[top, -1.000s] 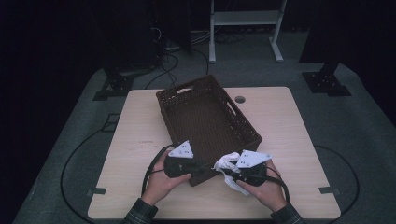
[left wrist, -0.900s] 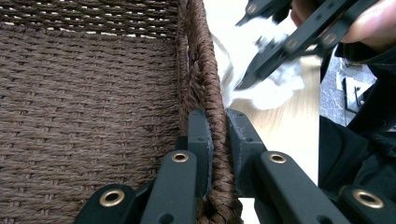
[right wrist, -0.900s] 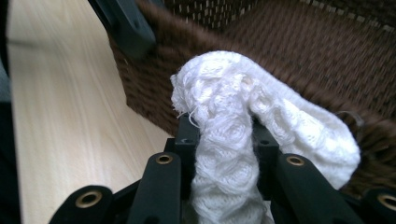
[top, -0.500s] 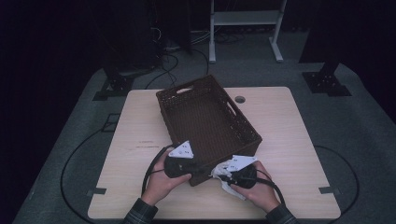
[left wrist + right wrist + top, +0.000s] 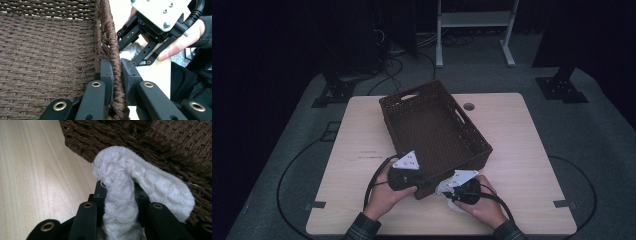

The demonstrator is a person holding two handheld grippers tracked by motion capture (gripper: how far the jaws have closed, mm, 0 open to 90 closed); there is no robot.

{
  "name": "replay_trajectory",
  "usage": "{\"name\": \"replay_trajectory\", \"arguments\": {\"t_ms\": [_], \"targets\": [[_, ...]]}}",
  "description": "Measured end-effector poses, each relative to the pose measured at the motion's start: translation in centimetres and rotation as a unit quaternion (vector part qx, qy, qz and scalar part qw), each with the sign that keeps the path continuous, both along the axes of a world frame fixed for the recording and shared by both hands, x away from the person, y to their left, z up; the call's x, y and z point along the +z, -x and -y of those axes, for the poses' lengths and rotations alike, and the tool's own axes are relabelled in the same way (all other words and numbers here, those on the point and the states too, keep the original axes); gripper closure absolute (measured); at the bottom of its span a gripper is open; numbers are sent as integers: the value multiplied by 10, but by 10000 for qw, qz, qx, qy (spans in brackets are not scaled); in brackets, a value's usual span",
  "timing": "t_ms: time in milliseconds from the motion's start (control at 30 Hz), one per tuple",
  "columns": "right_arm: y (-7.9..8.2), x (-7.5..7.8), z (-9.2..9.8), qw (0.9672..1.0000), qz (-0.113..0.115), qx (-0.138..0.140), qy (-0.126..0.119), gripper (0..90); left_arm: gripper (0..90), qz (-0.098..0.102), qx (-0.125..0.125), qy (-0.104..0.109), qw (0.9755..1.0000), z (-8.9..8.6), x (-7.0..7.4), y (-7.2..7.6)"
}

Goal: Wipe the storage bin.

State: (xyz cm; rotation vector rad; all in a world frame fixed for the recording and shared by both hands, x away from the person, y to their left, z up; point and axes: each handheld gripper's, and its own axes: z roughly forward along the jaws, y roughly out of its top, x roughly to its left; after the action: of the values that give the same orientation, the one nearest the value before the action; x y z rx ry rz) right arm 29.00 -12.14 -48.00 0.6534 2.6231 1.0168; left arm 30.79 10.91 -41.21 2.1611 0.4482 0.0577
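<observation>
Left gripper [image 5: 116, 75] has its fingers clamped on the near rim of the woven basket [image 5: 432, 127], pinning it to the desk [image 5: 522, 150]. Right gripper [image 5: 118, 195] fingers are clamped on the white knitted cloth [image 5: 140, 182], just outside the basket's near wall. We should lift the cloth clear over the rim before letting go, keeping the basket pinned.
</observation>
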Motion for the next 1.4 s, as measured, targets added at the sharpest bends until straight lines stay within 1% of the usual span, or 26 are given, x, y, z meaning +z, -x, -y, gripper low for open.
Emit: {"name": "replay_trajectory", "arguments": {"t_ms": [100, 267, 333, 400, 533, 733, 800, 833, 867, 967, 1033, 1100, 1200, 1400], "targets": [[2, 3, -1, 10000, 52, 49, 13, 706, 805, -9, -6, 3, 10000, 0, 0, 0], [5, 12, -1, 9998, 105, 121, -144, 706, 804, -8, -6, 4, 10000, 0, 0, 0], [7, 17, 0, 9995, 146, 123, -261, 706, 804, 1, -19, -12, 10000, 0, 0, 0], [9, 24, 2, 9988, 219, 139, -420, 706, 805, -9, -5, 4, 10000, 0, 0, 0], [13, 39, 5, 9973, 340, 147, -635, 706, 805, -14, -7, -3, 10000, 0, 0, 0], [19, 50, 6, 9956, 509, 207, -762, 706, 804, -15, 7, 14, 10000, 0, 0, 0], [22, 56, 5, 9942, 586, 242, -866, 706, 805, -24, 9, 17, 10000, 0, 0, 0], [22, 56, 5, 9942, 586, 242, -866, 706, 805, -24, 9, 17, 10000, 0, 0, 0], [25, 61, 4, 9932, 660, 277, -920, 706, 804, -14, -2, -2, 10000, 0, 0, 0], [26, 65, 3, 9927, 693, 301, -938, 706, 804, -18, 3, 2, 10000, 0, 0, 0], [26, 65, 2, 9929, 715, 315, -895, 706, 804, -9, 4, -7, 10000, 0, 0, 0], [24, 61, 0, 9937, 644, 341, -851, 707, 804, -5, 11, -7, 10000, 0, 0, 0], [23, 54, -3, 9946, 607, 347, -767, 707, 804, -10, 19, 3, 10000, 0, 0, 0], [20, 44, -5, 9957, 491, 354, -696, 707, 804, -6, 20, -7, 10000, 0, 0, 0]]}}
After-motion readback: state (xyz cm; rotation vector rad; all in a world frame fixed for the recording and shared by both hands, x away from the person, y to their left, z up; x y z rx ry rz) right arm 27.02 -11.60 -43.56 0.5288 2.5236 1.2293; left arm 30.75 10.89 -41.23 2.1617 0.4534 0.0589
